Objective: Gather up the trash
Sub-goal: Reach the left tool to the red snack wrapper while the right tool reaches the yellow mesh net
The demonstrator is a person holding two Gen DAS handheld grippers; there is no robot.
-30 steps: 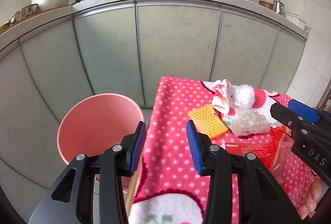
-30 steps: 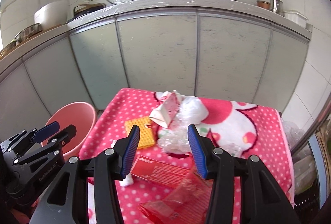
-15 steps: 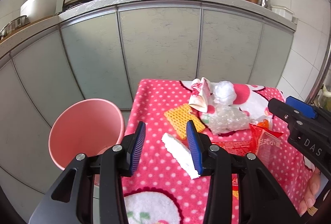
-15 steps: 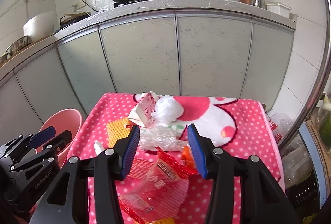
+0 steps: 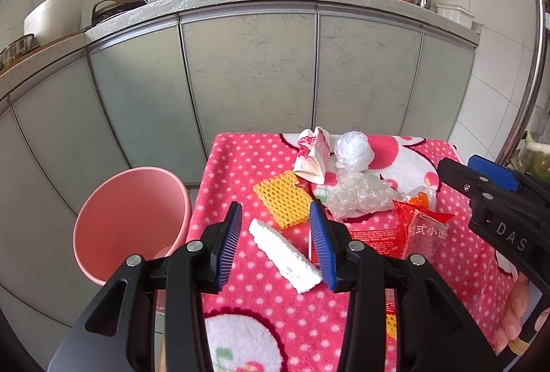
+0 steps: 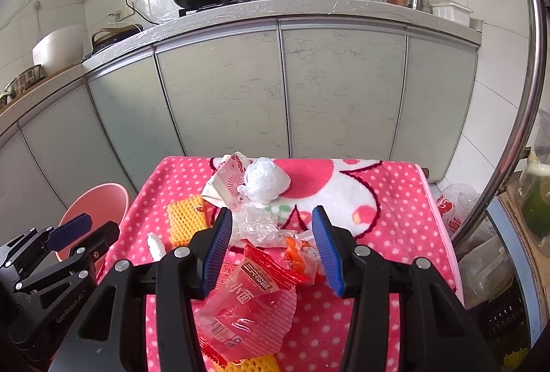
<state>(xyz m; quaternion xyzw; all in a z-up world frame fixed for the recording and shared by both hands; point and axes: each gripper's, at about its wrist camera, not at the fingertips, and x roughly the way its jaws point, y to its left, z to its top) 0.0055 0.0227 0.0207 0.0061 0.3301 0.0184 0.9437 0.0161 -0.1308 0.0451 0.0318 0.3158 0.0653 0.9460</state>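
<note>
Your left gripper point(image 5: 275, 243) hung spread and empty, the white foam strip point(image 5: 285, 255) lying on the pink blanket point(image 5: 240, 166) between its fingers at lower centre. Your right gripper point(image 6: 271, 248) was spread too, the red noodle wrapper point(image 6: 251, 296) below and between its fingers, untouched.

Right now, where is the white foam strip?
In the left wrist view the white foam strip lies on the pink dotted cloth between the open jaws of the left gripper, just in front of the yellow mesh pad.
</note>
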